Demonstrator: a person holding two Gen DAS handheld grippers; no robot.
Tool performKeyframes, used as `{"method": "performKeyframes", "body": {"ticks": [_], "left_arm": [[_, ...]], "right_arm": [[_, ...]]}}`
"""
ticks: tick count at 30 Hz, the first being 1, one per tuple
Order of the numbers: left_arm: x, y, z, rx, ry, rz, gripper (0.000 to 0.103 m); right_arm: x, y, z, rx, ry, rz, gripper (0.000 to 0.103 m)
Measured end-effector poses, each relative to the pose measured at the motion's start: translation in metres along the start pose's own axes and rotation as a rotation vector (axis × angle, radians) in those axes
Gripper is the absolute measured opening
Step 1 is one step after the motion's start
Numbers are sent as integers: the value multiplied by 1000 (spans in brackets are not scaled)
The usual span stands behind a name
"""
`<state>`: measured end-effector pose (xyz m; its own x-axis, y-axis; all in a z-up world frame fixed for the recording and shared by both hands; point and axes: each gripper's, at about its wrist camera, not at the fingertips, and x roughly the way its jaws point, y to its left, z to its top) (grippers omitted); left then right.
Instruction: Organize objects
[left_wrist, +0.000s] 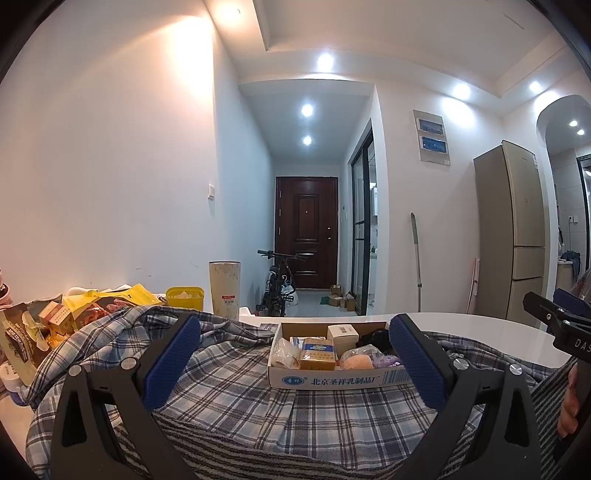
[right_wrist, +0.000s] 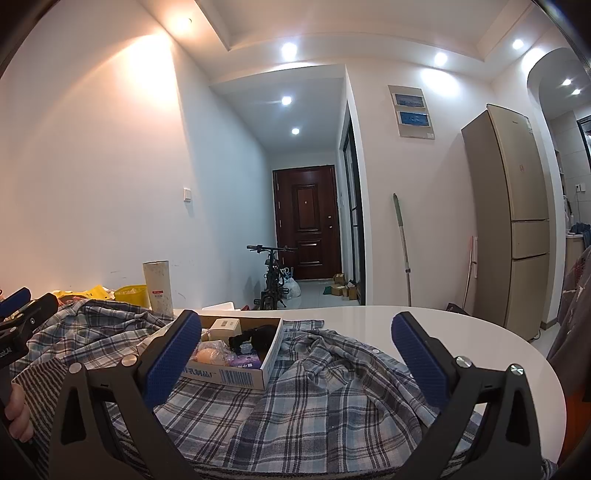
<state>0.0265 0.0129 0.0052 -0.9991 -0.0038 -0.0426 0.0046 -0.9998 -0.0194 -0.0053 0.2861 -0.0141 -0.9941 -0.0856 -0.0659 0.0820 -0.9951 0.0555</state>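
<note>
A shallow cardboard box (left_wrist: 343, 380) (right_wrist: 236, 376) with Chinese print sits on a crumpled blue plaid shirt (left_wrist: 240, 398) (right_wrist: 314, 398) spread over the white table (left_wrist: 480, 328) (right_wrist: 461, 332). Inside lie a yellow-and-blue packet (left_wrist: 317, 354), a small white carton (left_wrist: 343, 334) (right_wrist: 226, 325), a wrapped orange ball (left_wrist: 356, 362) (right_wrist: 208, 356) and something black (right_wrist: 255, 338). My left gripper (left_wrist: 295, 363) is open, with the box just beyond its blue pads. The right gripper (right_wrist: 297, 360) is open over the shirt, right of the box. Under the shirt lies a grey striped cloth (left_wrist: 229, 454).
Snack packets (left_wrist: 55, 321), a yellow tub (left_wrist: 184, 297) (right_wrist: 131, 295) and a tall cream tumbler (left_wrist: 224, 288) (right_wrist: 158, 286) crowd the table's far left. Beyond the table stand a bicycle (left_wrist: 277, 284), a mop (left_wrist: 416, 254), a fridge (left_wrist: 517, 229) and a dark door (left_wrist: 306, 232).
</note>
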Motion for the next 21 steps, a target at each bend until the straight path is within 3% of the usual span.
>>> {"method": "performKeyframes", "body": {"ticks": [21], "left_arm": [[0, 0, 0, 0, 1, 0, 103]], "right_arm": [[2, 1, 0, 1, 12, 1, 103]]}}
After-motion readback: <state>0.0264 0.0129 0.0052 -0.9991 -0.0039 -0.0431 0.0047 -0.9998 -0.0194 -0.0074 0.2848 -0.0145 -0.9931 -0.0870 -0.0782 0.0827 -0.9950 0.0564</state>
